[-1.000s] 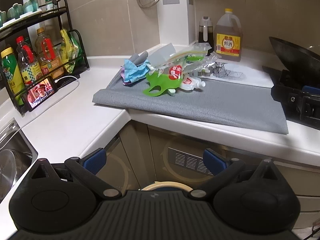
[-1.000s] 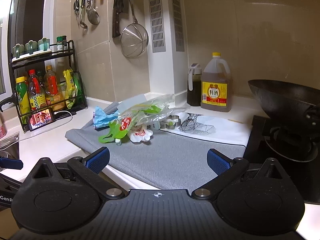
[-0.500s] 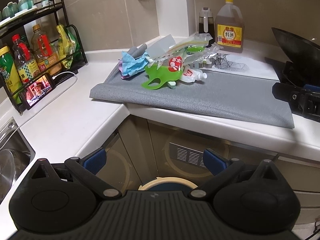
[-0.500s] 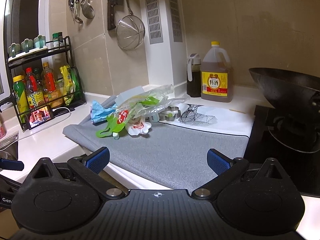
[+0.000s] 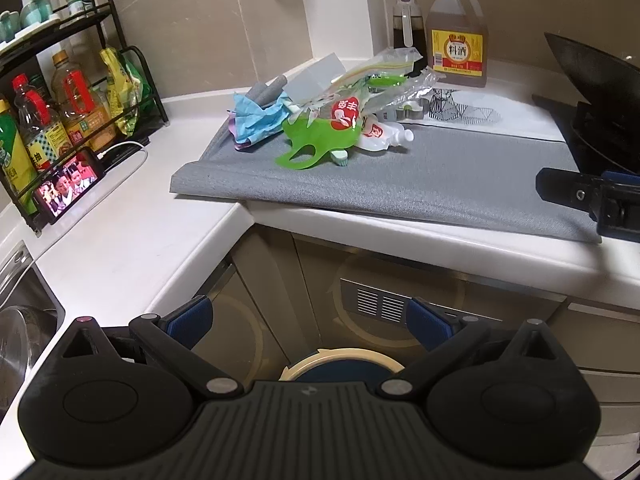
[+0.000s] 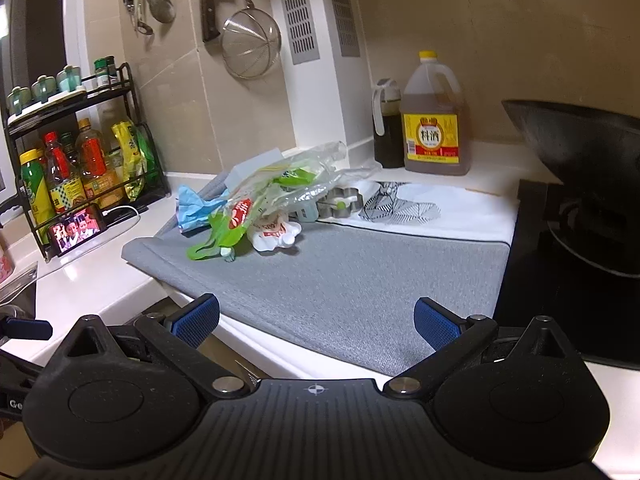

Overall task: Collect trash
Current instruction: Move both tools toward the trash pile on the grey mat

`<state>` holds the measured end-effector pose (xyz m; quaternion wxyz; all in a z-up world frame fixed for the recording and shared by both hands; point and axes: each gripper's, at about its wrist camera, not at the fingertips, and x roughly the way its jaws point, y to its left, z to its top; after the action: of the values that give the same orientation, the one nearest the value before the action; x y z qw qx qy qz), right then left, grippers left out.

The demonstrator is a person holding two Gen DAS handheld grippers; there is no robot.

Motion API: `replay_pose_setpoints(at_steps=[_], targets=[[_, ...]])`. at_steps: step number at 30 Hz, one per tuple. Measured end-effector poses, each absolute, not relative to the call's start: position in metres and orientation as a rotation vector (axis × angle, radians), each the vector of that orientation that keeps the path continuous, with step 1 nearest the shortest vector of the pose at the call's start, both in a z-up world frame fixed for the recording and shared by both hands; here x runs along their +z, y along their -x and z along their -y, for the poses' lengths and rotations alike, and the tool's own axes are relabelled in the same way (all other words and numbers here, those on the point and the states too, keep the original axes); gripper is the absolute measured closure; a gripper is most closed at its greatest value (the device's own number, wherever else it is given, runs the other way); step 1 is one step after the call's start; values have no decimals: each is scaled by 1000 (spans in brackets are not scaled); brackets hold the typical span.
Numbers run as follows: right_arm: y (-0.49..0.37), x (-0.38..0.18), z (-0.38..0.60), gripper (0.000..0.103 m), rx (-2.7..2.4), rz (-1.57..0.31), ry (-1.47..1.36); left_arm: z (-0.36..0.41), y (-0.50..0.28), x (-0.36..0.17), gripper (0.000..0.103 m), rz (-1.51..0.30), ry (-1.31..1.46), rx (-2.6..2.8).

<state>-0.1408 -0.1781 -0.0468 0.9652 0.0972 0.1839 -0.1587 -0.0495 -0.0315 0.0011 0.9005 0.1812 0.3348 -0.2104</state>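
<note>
Trash pile (image 6: 260, 204) on grey mat (image 6: 360, 280) (tools (image 6: 316, 320) spread, empty).

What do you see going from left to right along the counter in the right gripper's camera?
Phone → crumpled blue wrapper → green plastic piece → white pouch → dark sauce jug → yellow-label bottle → black wok.

The left wrist view looks from below the counter (image 5: 120, 248) edge, in front of the corner cabinet, up toward the grey mat (image 5: 420, 176). The right wrist view sits higher and nearer, just over the mat (image 6: 360, 280). The 2 views share the trash pile (image 5: 340, 120) (image 6: 260, 208).
</note>
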Motion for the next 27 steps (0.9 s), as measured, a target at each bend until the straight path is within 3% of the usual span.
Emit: replay_pose_setpoints(at_steps=[17,27], targets=[[84,-48,195,0,-255,-373,-259,30,34,-14,0,-696,-382,-387],[-2,-40,248,0,-258,-370,-308,18,24,-18,0,-732,-380,-313]])
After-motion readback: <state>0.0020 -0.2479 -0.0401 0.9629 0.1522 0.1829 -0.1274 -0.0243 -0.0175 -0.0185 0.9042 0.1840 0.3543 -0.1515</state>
